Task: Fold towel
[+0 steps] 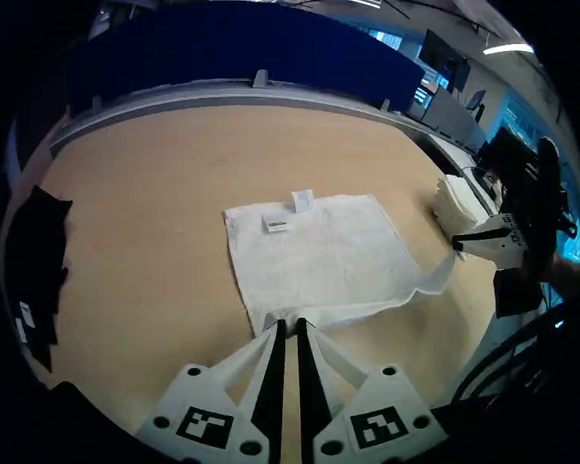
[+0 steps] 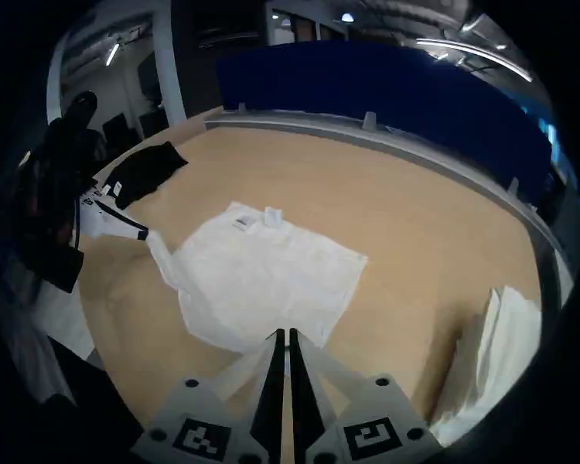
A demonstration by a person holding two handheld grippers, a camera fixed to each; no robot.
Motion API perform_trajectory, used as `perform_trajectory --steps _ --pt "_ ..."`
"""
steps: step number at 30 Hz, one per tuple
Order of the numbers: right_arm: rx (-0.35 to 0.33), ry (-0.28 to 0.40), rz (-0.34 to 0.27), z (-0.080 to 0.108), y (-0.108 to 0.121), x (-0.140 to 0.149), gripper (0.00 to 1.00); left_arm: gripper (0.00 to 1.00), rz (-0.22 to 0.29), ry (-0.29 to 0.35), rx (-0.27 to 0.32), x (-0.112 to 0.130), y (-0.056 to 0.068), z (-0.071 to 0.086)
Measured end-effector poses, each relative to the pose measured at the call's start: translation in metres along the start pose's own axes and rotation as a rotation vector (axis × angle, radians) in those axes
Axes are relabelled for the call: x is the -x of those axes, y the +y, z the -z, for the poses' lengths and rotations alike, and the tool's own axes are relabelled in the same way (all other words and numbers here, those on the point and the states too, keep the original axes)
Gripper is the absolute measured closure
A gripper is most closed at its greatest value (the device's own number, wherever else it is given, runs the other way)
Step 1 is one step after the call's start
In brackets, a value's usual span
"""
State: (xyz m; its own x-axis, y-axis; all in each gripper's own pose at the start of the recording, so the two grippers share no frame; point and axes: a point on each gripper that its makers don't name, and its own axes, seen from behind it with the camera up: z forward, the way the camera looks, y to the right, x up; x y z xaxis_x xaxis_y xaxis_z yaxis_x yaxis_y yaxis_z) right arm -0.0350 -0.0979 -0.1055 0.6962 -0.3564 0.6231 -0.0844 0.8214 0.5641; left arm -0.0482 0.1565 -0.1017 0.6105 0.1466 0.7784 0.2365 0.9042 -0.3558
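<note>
**Left gripper view**
Left gripper [image 1: 288, 325]: fingers drawn almost together with only a slit between them, tips pinching the towel's near left corner.
Towel [image 1: 321, 247]: white, spread flat in the middle of the tabletop [image 1: 151, 178], with two small tags at its far edge. Its near right corner is pulled out into a taut strip.
Right gripper [image 1: 456, 246]: by the tabletop's right edge, clamped on the end of that strip.
Stack of folded towels [image 1: 458, 203]: near the right edge, just behind the right gripper.
Black cloth [image 1: 35, 255]: at the left edge, well apart from the towel.

**Right gripper view**
Right gripper: its own fingers nearly touch, tips at the towel's near corner with cloth caught between them.
Left gripper: farther off at the left, holding its corner drawn out.
Step in hand: probably carrying the near edge over to the far edge for the first fold.
Doing it well: raise both corners level and keep the edge between them taut. Move both together toward the tagged edge and lay corner on corner before letting go. Uneven height would likely skew the fold.
</note>
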Motion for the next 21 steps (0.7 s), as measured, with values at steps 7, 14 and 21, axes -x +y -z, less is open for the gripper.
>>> perform_trajectory --steps 7,14,21 --pt "0.008 -0.005 0.0 -0.018 0.017 -0.012 0.97 0.9 0.033 0.005 -0.016 -0.021 -0.015 -0.019" --pt "0.029 0.0 0.008 -0.019 0.023 -0.014 0.97 0.9 0.031 0.001 -0.009 -0.025 -0.014 -0.023" --pt "0.062 0.002 0.0 -0.017 0.022 -0.009 0.64 0.9 0.013 -0.014 -0.01 -0.017 -0.013 -0.023"
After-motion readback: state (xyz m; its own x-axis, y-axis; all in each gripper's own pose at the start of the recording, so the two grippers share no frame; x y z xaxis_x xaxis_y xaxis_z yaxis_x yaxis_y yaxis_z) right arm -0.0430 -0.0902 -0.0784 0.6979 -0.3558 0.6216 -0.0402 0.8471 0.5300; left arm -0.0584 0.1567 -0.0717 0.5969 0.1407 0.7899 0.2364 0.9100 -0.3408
